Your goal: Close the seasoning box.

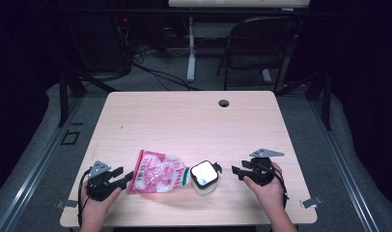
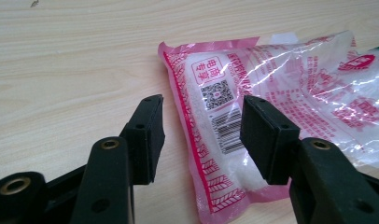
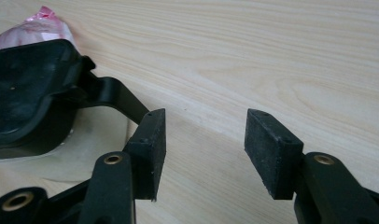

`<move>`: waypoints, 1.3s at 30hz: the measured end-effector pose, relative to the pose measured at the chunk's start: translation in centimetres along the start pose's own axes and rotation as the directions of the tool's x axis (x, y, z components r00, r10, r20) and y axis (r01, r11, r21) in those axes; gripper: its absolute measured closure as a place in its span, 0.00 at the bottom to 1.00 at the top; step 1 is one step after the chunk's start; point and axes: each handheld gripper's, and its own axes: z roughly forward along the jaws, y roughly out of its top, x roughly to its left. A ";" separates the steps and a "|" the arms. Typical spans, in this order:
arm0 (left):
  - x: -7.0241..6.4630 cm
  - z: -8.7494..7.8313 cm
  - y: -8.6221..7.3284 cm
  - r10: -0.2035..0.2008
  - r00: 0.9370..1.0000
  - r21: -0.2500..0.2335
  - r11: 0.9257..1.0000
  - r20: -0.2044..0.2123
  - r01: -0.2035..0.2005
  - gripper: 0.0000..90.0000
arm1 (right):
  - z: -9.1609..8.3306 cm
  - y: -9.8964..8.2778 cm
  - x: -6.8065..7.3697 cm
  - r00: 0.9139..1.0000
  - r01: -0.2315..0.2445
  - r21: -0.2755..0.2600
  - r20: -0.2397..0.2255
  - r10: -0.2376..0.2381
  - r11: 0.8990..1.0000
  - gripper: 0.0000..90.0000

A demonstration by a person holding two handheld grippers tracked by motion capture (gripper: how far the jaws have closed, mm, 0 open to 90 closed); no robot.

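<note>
Pink-printed bag (image 2: pixel 253 116) lies flat on the table (image 1: pixel 184 116) with its barcoded end between the left gripper's (image 2: pixel 201 135) parted, untouching jaws, while the right gripper (image 3: pixel 204 149) gapes wide over bare wood, just beside a black-lidded container (image 3: pixel 29 93) at its left.

The table (image 1: pixel 184 116) is pale, matt wood grain. The bag (image 2: pixel 281 93) is glossy, crinkled clear-and-pink plastic. The container's lid (image 3: pixel 24 88) looks matt black plastic.
</note>
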 end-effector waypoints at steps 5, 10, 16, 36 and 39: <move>0.3 0.3 0.0 -0.010 1.000 0.011 1.000 -0.006 0.010 0.54 | 0.3 -0.5 -0.5 0.999 -0.009 0.018 0.038 0.008 1.000 0.51; 0.5 0.6 0.0 -0.009 1.000 0.018 1.000 -0.009 0.009 0.54 | 0.6 -0.9 -0.9 0.998 -0.015 0.037 0.057 0.013 0.999 0.50; 0.8 1.0 -0.2 -0.023 1.000 0.027 0.999 -0.020 0.023 0.54 | 1.0 -1.4 -1.6 0.998 -0.026 0.047 0.061 0.023 0.999 0.50; 2.0 1.6 -0.4 -0.054 0.997 0.046 0.997 -0.046 0.056 0.53 | 1.4 -2.0 -2.6 0.996 -0.052 0.038 0.075 0.049 0.998 0.50; 2.1 1.7 -0.4 -0.056 0.997 0.043 0.997 -0.048 0.058 0.53 | 1.4 -2.0 -2.6 0.996 -0.052 0.038 0.075 0.049 0.998 0.50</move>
